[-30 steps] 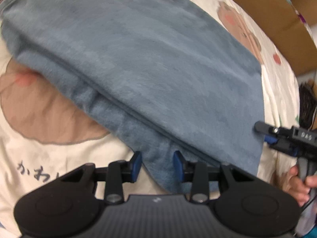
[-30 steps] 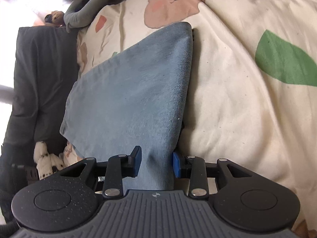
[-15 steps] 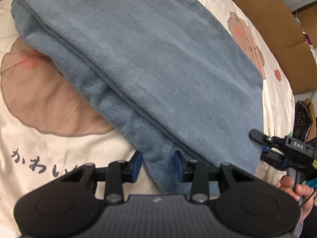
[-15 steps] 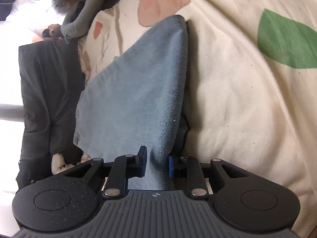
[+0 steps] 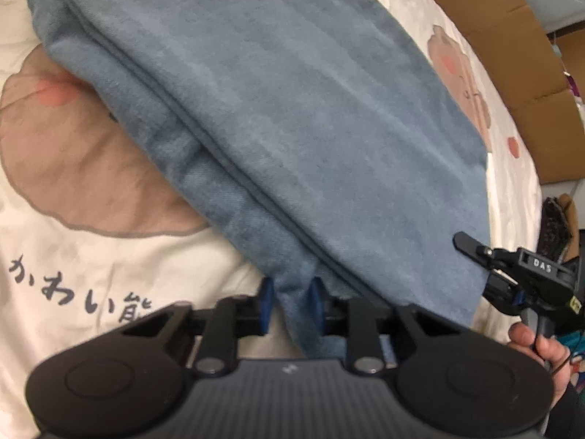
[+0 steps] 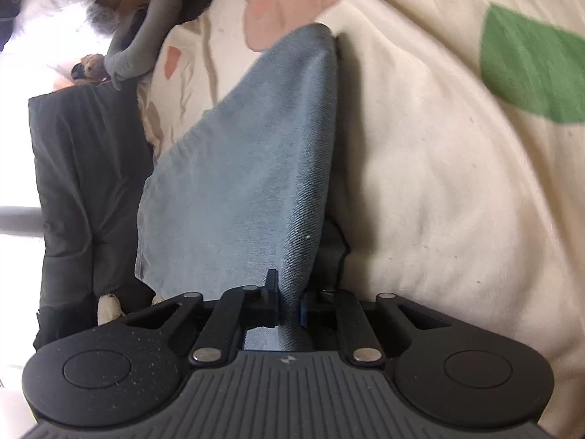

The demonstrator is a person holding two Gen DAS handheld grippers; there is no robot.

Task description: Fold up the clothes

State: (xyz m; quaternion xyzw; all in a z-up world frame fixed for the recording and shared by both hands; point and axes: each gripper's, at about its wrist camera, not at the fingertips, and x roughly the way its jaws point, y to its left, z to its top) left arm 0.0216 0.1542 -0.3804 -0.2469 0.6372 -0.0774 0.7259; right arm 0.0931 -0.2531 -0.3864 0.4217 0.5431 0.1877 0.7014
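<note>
Jeans (image 5: 292, 117): blue denim, folded in layers, lying on the bed sheet (image 5: 91, 274), which is cream with brown bear prints, a pink cheek spot and dark Japanese characters at lower left. In the left wrist view the folded stack runs from upper left to lower right, with a seam line and stacked layer edges visible along its near side. Left gripper (image 5: 290, 305): jaws have just been closing; its blue pads now pinch the near corner of the denim, cloth bunched between them. Right gripper (image 6: 289, 309): jaws have also just been closing and now clamp a narrow fold of the same jeans (image 6: 248, 183), the cloth rising from the pads as a taut ridge toward the far end. In the left wrist view the right gripper (image 5: 490, 274) is seen at the jeans' right edge, held by a hand (image 5: 541, 351) at the lower right. In the right wrist view the sheet (image 6: 438, 201) shows a green leaf print (image 6: 530, 66) at upper right and a pink-brown bear print at top. A dark garment (image 6: 84, 190) lies past the left edge of the bed, a grey sleeve-like item (image 6: 146, 40) above it. Cardboard (image 5: 512, 55) stands beyond the bed at upper right.
</note>
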